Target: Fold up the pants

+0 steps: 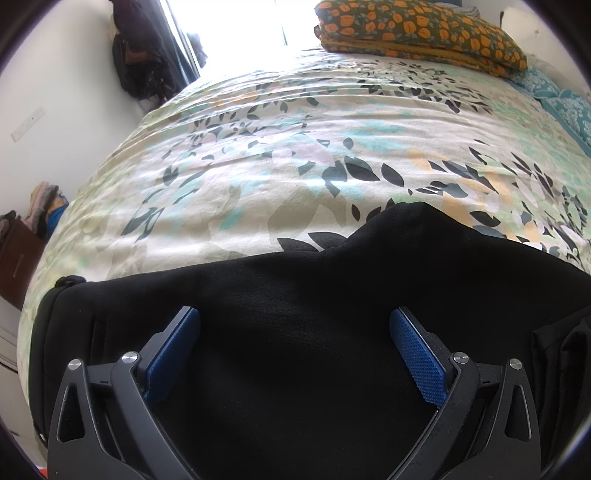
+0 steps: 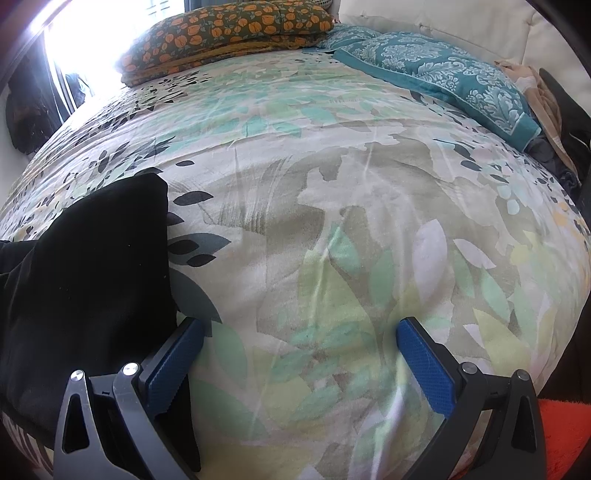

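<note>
Pants [image 1: 295, 332] flat on bedspread [image 1: 258, 166], 6 o'clock | left gripper [image 1: 294, 321] over them, agape, empty | right gripper [image 2: 300, 332] agape beside edge | step: likely pre-grasp | next: pinch edge

Bed [image 1: 258, 155] fills most of what I see in both views; leaf-print cover, pale w/ green, teal and dark leaves, lightly creased. Window [image 1: 229, 29] at far end, blown out white, strong daylight across cover. Orange-flower pillow [image 1: 424, 29] at head of bed, teal patterned pillow [image 2: 443, 70] just beside it. White wall [image 1: 66, 103] on left w/ dark bags [image 1: 144, 55] hanging near window. Brown cabinet [image 1: 16, 258] low left, clothes pile [image 1: 46, 206] behind it. Cream padded headboard [image 2: 461, 26] in right view. Orange-red rug [image 2: 565, 435] bottom right.
</note>
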Motion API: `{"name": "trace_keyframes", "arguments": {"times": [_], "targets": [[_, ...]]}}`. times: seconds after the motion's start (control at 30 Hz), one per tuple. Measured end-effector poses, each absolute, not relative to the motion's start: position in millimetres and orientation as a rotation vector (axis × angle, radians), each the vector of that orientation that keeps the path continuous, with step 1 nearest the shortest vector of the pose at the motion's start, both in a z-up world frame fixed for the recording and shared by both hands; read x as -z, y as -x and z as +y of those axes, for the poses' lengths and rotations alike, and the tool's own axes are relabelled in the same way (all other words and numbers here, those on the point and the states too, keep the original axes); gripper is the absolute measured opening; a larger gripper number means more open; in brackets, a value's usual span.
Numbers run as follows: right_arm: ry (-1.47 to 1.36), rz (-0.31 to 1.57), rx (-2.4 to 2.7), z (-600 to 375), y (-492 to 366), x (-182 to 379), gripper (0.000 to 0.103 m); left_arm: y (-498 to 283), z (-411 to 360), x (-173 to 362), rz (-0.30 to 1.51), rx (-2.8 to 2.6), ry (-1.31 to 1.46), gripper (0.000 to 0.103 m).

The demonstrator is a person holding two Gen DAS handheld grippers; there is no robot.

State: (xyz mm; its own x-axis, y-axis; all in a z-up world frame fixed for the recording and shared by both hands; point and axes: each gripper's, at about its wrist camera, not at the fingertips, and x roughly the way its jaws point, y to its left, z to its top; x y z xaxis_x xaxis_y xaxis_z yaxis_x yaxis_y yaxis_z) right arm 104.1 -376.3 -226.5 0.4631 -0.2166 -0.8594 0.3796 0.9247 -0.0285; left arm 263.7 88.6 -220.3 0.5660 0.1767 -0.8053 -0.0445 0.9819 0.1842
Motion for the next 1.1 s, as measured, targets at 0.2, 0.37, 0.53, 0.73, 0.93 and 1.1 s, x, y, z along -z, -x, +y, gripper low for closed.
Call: {"name": "trace_keyframes", "arguments": {"times": [0.2, 0.37, 0.53, 0.73, 0.93, 1.1], "targets": [[-0.174, 1.019, 0.367, -375.9, -103.3, 226.3, 0.103, -263.7, 88.5, 220.3, 0.961, -0.131, -0.149, 0.102], [-0.171, 1.015, 0.371, -375.4, -102.8, 226.3, 0.103, -263.7, 88.5, 220.3, 0.961, -0.131, -0.149, 0.103], [-0.171, 1.011, 0.378, -374.8, -103.5, 226.9, 0.103, -263.7, 88.5, 220.3, 0.961, -0.131, -0.149, 0.102], [-0.166, 0.995, 0.382, -374.9, -103.1, 227.2, 0.103, -263.6, 88.5, 220.3, 0.961, -0.131, -0.149, 0.102], [-0.159, 0.981, 0.376, -374.4, -100.8, 227.3, 0.103, -263.6, 88.5, 220.3, 0.961, -0.131, -0.149, 0.102], [-0.160, 0.983, 0.374, -374.1, -100.7, 227.2, 0.103, -263.6, 88.5, 220.2, 0.961, -0.131, -0.149, 0.102]]}}
